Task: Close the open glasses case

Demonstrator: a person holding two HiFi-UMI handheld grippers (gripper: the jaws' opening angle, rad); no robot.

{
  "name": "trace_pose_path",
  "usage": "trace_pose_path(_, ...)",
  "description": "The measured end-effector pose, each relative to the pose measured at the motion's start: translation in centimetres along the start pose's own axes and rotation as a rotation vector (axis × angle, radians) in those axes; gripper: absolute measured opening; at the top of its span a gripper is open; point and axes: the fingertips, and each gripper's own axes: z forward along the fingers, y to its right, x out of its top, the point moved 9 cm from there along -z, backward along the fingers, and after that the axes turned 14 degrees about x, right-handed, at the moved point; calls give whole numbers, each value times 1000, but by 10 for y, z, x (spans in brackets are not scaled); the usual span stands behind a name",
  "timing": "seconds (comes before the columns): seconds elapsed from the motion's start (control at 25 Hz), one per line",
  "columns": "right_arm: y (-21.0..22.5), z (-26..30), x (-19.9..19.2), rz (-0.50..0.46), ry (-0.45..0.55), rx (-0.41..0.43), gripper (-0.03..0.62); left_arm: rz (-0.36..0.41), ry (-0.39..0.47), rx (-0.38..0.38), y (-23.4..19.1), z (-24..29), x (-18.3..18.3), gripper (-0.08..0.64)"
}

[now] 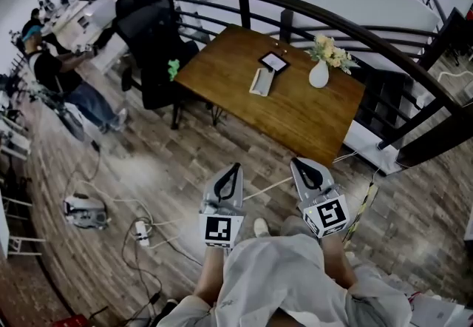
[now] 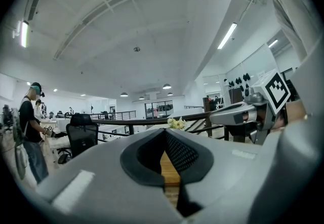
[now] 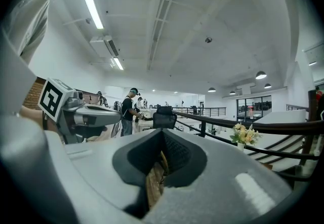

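Note:
The open glasses case lies near the middle of the wooden table in the head view, a pale half toward me and a dark, white-rimmed half beyond it. Both grippers hang over the floor short of the table's near edge and point at it. The left gripper is shut with nothing in it. The right gripper is shut and empty too. In the left gripper view the left gripper has its jaws meeting at the tip. The right gripper looks the same in its own view. Neither gripper view shows the case.
A white vase of flowers stands on the table right of the case. A black office chair sits at the table's left end. A dark curved railing runs behind. Cables and a power strip lie on the floor at left. People work far left.

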Motion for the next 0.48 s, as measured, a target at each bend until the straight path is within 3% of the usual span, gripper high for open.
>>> trace_pose_path(0.48, 25, 43, -3, 0, -15, -16, 3, -12, 15, -21, -23, 47, -6, 18)
